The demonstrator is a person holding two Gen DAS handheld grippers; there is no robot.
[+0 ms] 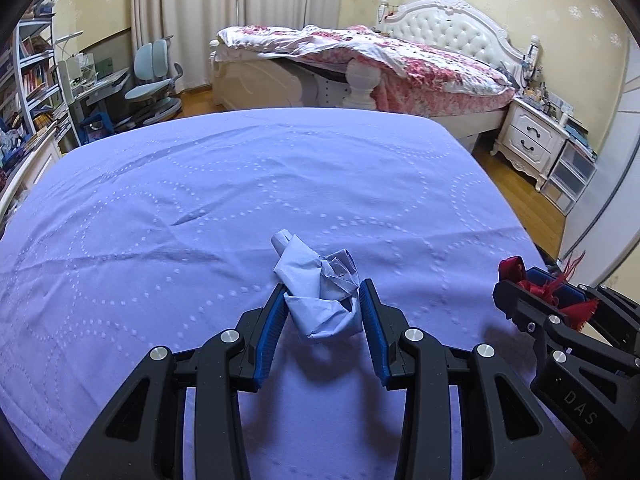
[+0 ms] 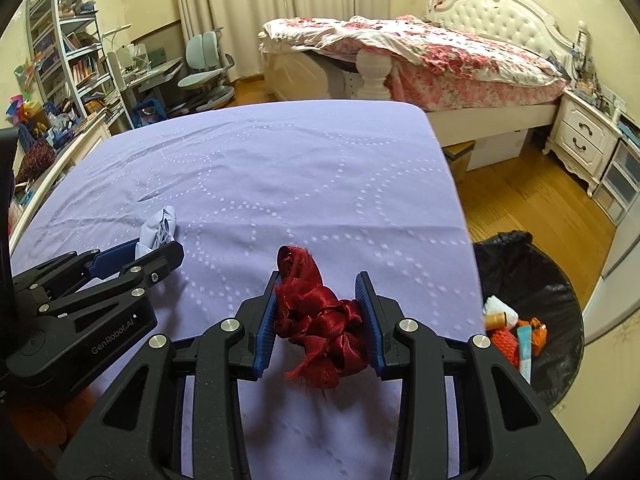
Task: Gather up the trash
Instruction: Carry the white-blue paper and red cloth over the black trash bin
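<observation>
My left gripper point(image 1: 322, 294) is shut on a crumpled pale blue paper wad point(image 1: 316, 292), held just above the lilac bedsheet point(image 1: 200, 200). My right gripper point(image 2: 320, 284) is shut on a bunched dark red ribbon point(image 2: 320, 316), also above the sheet. In the left wrist view the right gripper point(image 1: 520, 280) with the red ribbon point(image 1: 516, 270) sits at the right. In the right wrist view the left gripper point(image 2: 156, 246) with the paper wad point(image 2: 158, 230) sits at the left. A bin lined with a black bag point(image 2: 552, 280) stands on the floor at the right, holding several scraps point(image 2: 516, 332).
The sheet's right edge point(image 2: 460, 208) drops to a wooden floor point(image 2: 532, 208). A second bed with a floral quilt point(image 2: 440, 56) stands behind, a white nightstand point(image 2: 584, 140) to its right. A desk chair point(image 2: 204, 68) and bookshelf point(image 2: 72, 52) are at the far left.
</observation>
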